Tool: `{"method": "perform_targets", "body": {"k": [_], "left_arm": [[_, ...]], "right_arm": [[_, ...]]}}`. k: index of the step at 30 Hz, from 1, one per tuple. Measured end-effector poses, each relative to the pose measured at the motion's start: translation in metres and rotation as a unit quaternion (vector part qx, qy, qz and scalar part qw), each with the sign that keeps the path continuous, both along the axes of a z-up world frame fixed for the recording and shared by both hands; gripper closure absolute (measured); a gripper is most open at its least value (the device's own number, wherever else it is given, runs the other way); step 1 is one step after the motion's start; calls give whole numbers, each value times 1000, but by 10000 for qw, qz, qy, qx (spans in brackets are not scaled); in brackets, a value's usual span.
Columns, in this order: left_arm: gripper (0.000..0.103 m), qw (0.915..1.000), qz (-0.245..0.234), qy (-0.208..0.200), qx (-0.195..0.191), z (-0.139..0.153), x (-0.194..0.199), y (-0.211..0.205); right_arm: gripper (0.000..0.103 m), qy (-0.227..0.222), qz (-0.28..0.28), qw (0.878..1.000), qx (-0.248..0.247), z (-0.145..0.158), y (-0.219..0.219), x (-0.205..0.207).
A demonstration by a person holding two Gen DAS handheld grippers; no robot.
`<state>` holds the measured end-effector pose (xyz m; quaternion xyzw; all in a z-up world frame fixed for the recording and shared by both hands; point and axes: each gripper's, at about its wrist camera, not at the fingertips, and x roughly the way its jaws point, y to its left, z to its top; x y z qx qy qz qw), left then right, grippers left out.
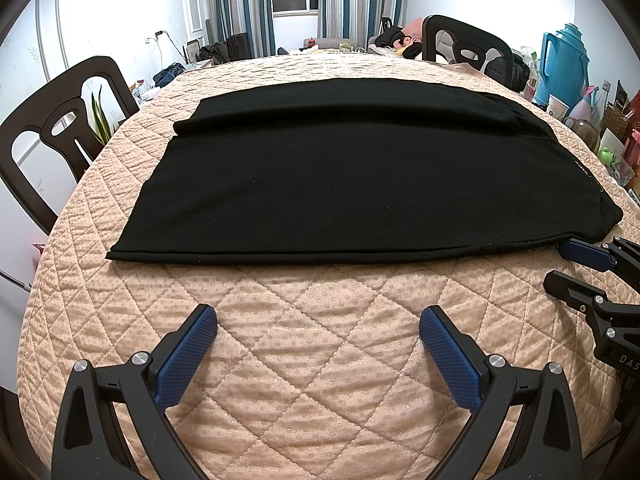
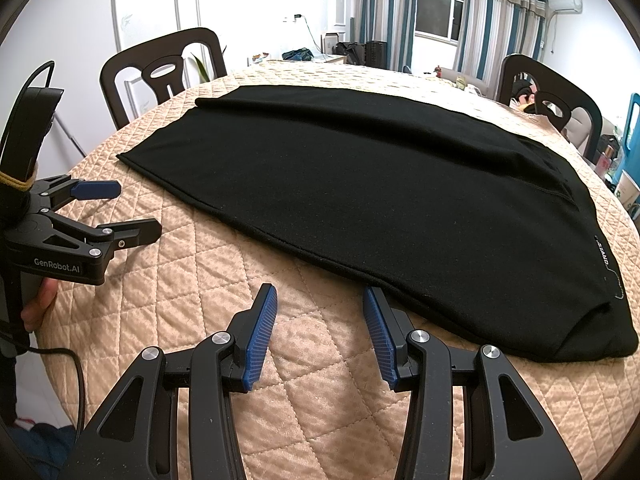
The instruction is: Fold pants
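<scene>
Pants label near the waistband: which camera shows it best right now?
Right wrist view: the white label on the pants appears large and close. The left wrist view shows it small and faint at the right edge.

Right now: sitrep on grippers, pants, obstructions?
Left gripper open, empty, short of hem. Right gripper open at pants' near edge. Black pants flat on quilted table cover. Nothing in the way.

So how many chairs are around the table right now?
2. One chair stands at the table's far left, past the leg end of the pants. The other chair stands at the far right. The near side is out of view, so more may be hidden.
</scene>
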<state>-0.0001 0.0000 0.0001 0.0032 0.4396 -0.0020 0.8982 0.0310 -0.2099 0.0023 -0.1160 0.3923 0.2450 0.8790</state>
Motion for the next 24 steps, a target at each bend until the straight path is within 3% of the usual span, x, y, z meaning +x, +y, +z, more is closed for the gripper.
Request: {"method": "perform_targets", "body": {"k": [24], "left_arm": [[0,10000,0,-2,0,0,0,0]], "right_arm": [[56,16,8,10000,33,1,1,2]]}}
